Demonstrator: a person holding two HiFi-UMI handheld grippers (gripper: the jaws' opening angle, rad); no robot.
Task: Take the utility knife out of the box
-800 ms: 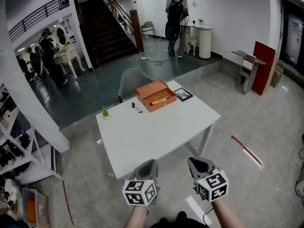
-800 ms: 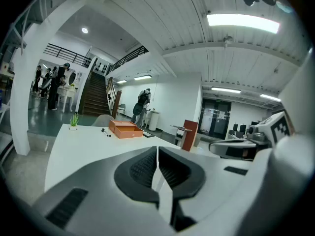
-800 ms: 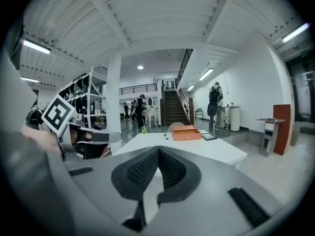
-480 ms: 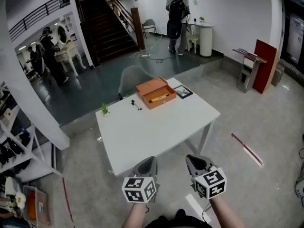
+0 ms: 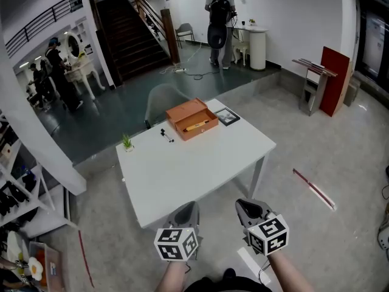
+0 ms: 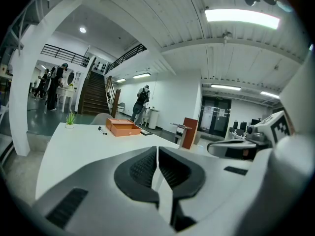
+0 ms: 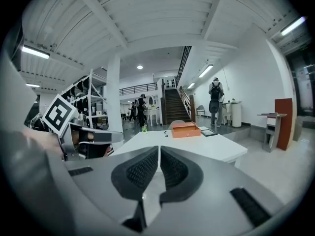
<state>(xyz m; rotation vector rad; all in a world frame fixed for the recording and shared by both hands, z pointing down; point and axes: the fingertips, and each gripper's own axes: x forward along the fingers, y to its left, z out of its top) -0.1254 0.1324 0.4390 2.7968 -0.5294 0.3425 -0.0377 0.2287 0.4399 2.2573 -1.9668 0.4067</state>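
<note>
An orange box stands open at the far side of the white table, with a yellow utility knife lying inside it. The box also shows small in the left gripper view and in the right gripper view. My left gripper and right gripper hang side by side in front of the table's near edge, well short of the box. Both have their jaws closed together with nothing between them.
A small potted plant and a dark pen-like item lie left of the box; a framed picture lies to its right. A grey chair stands behind the table. People stand by the stairs and far wall. Shelving is at left.
The view has shifted slightly, so the table and box sit a little further left and higher in frame. Both grippers keep their places side by side before the table.
</note>
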